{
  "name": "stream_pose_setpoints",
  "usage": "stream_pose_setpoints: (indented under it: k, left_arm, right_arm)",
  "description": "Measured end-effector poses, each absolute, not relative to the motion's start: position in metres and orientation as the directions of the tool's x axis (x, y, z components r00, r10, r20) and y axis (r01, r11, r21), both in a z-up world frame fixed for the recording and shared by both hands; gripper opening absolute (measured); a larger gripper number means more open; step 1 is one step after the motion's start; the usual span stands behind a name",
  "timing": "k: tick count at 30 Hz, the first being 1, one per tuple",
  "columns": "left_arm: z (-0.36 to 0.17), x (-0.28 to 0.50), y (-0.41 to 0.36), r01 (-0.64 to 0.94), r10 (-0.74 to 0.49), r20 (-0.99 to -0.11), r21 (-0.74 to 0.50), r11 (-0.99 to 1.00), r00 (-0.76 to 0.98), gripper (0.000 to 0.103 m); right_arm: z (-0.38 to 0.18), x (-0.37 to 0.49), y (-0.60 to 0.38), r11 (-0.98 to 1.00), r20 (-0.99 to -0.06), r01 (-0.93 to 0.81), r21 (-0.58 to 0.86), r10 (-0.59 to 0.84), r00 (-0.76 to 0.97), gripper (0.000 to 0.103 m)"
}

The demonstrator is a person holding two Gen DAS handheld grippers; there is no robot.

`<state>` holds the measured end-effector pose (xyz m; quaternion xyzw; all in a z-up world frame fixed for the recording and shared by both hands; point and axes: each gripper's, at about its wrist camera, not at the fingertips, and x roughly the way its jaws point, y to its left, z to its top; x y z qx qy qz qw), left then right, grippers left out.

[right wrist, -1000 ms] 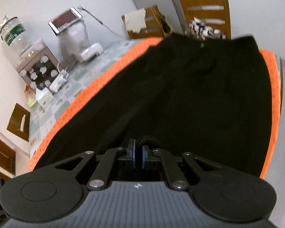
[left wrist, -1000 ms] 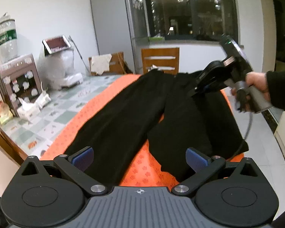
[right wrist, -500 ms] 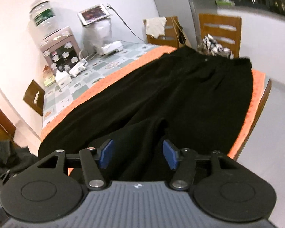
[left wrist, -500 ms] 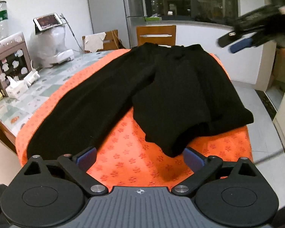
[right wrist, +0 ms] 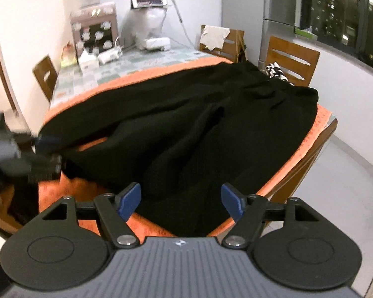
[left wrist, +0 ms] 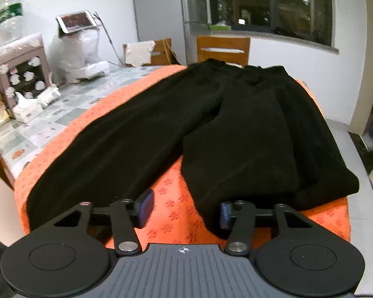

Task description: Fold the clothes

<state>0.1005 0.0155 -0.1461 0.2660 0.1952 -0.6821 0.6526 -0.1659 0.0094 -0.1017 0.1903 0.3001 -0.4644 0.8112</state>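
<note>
This is a home dining area at night. A dining table [left wrist: 49, 124] with a patterned cover carries an orange cloth [left wrist: 181, 213], and wooden chairs [right wrist: 291, 62] stand round it, at 12 and 1 o'clock in the right wrist view. At 10 o'clock in the left wrist view household clutter lines the wall: a water bottle [left wrist: 6, 15] on a dispenser, a small cabinet [left wrist: 20, 67], a tissue box [left wrist: 26, 108], a phone [left wrist: 77, 21] propped on a wrapped appliance. A fridge [right wrist: 278, 12] stands beside a dark window [left wrist: 273, 5] showing lit buildings.
</note>
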Motion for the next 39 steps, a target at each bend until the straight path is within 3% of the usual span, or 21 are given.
stream_pose_setpoints:
  k: [4, 12, 18, 24, 31, 39]
  left_arm:
    - [-0.138, 0.098, 0.004, 0.994, -0.775, -0.631, 0.055, -0.097, -0.041, 0.035]
    - [-0.109, 0.095, -0.009, 0.995, -0.766, -0.639, 0.003, -0.099, -0.075, 0.031]
    - [-0.097, 0.093, -0.013, 0.994, -0.774, -0.629, 0.021, -0.105, -0.068, 0.031]
    - [-0.097, 0.094, -0.018, 0.996, -0.764, -0.644, 0.030, -0.087, -0.048, 0.031]
    - [-0.092, 0.092, -0.025, 0.995, -0.769, -0.637, 0.035, -0.092, -0.049, 0.032]
    - [-0.086, 0.091, -0.033, 0.994, -0.768, -0.639, 0.046, -0.094, -0.043, 0.033]
  right_arm:
    - [-0.120, -0.143, 0.017, 0.516, -0.665, 0.853, -0.081, -0.665, 0.340, 0.077]
    - [-0.154, -0.103, 0.008, 0.524, -0.654, 0.819, -0.234, -0.708, 0.266, 0.077]
    - [-0.145, -0.100, 0.004, 0.446, -0.584, 0.857, -0.258, -0.778, 0.229, 0.074]
    - [-0.142, -0.109, -0.013, 0.426, -0.608, 0.885, -0.188, -0.758, 0.236, 0.061]
    - [-0.146, -0.091, 0.009, 0.507, -0.599, 0.842, -0.184, -0.737, 0.313, 0.066]
    - [-0.157, -0.094, -0.006, 0.464, -0.617, 0.866, -0.188, -0.741, 0.264, 0.066]
